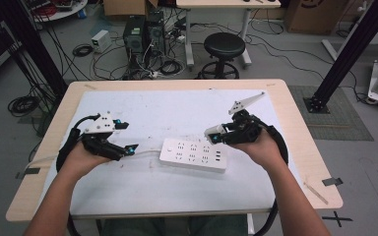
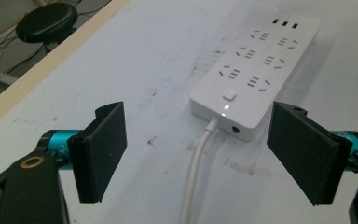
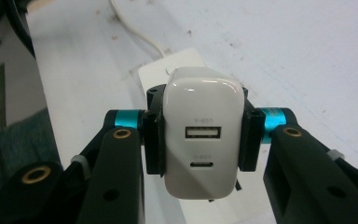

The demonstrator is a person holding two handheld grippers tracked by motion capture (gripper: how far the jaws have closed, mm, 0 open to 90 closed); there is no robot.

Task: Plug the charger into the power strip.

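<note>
A white power strip point(image 1: 193, 154) lies flat on the white mat near the table's middle, its white cord point(image 2: 196, 163) running off to the left. In the left gripper view the strip point(image 2: 256, 70) shows several sockets, a lit switch end and USB ports at its far end. My left gripper point(image 1: 126, 135) hovers open just left of the strip, with the cord passing between its pads point(image 2: 103, 149). My right gripper point(image 1: 213, 134) is shut on a white USB charger point(image 3: 202, 135), held just above the strip's right half; the charger's two ports face the camera.
A wooden table point(image 1: 300, 132) carries the white mat point(image 1: 157, 110). Beyond its far edge stand a black stool point(image 1: 223, 46), computer cases and tangled floor cables. Black frame posts rise at both sides. The mat's far half is bare.
</note>
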